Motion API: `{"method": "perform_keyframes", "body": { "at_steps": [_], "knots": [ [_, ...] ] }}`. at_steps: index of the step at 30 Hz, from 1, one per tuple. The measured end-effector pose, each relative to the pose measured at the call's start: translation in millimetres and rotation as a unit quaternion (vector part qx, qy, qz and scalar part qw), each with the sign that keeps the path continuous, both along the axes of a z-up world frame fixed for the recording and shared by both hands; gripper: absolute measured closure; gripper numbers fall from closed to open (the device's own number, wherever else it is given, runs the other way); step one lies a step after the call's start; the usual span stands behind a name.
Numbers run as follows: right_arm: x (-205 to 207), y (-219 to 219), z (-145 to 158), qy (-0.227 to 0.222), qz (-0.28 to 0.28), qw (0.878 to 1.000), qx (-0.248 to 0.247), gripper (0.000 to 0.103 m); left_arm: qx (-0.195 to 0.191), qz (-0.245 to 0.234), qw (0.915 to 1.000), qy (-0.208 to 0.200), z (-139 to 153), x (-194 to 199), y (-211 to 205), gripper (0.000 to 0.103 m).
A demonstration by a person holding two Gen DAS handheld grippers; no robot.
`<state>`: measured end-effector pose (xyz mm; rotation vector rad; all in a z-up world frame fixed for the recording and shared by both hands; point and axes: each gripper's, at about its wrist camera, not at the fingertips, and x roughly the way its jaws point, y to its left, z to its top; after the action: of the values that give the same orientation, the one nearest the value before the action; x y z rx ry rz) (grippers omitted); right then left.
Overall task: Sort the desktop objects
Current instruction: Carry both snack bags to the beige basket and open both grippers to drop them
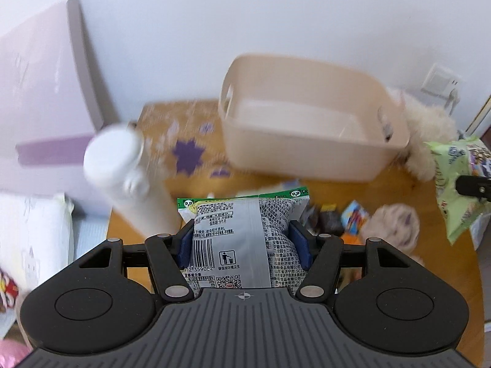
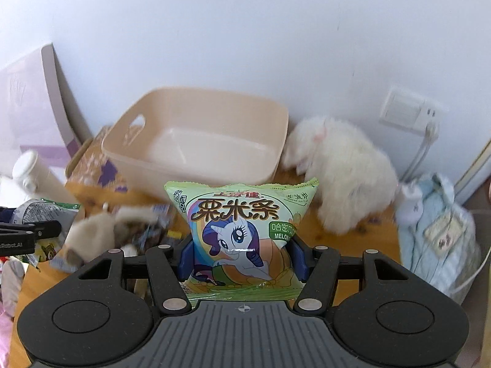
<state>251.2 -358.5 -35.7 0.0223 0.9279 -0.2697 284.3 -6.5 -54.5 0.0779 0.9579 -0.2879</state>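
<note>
**Q:** Currently, where does the bin (image 2: 196,141) lie?

**A:** Dead ahead at frame centre of the right tongs (image 2: 242,260), pinching the melon corn-stick bag (image 2: 242,224). Left tongs (image 1: 242,245) pinch a silver snack packet (image 1: 245,239); bin upper right.

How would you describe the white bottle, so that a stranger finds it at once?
Start at the beige plastic bin by the wall on the wooden table. Look left, past the purple-patterned box. The white bottle stands there, tall and cylindrical with a rounded cap, unlike the soft toys and snack packets nearby.
</note>
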Motion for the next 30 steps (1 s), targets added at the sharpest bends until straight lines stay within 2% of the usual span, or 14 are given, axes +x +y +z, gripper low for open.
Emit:
{"method": "perform_keyframes", "body": {
  "at_steps": [7, 14, 20, 25, 30],
  "knots": [
    [32, -14, 18, -0.028, -0.006, 0.999, -0.018, 0.045, -0.006, -0.029, 0.9981, -0.055, 33, 36, -31, 0.04],
    [72, -31, 8, -0.035, -0.022, 0.998, -0.037, 0.045, 0.012, -0.041, 0.9945, -0.096, 43, 83, -71, 0.04],
    [107, -44, -8, -0.031, -0.033, 0.999, -0.03, 0.045, 0.051, -0.07, 0.9887, -0.122, 28, 111, -115, 0.04],
    [136, -48, -32, -0.026, -0.04, 0.999, -0.026, 0.045, 0.069, -0.064, 0.9923, -0.08, -7, 144, -141, 0.04],
    [158, -47, -59, -0.005, -0.021, 1.0, -0.022, 0.045, 0.094, -0.059, 0.9922, -0.057, -39, 164, -155, 0.04]
  ]
}}
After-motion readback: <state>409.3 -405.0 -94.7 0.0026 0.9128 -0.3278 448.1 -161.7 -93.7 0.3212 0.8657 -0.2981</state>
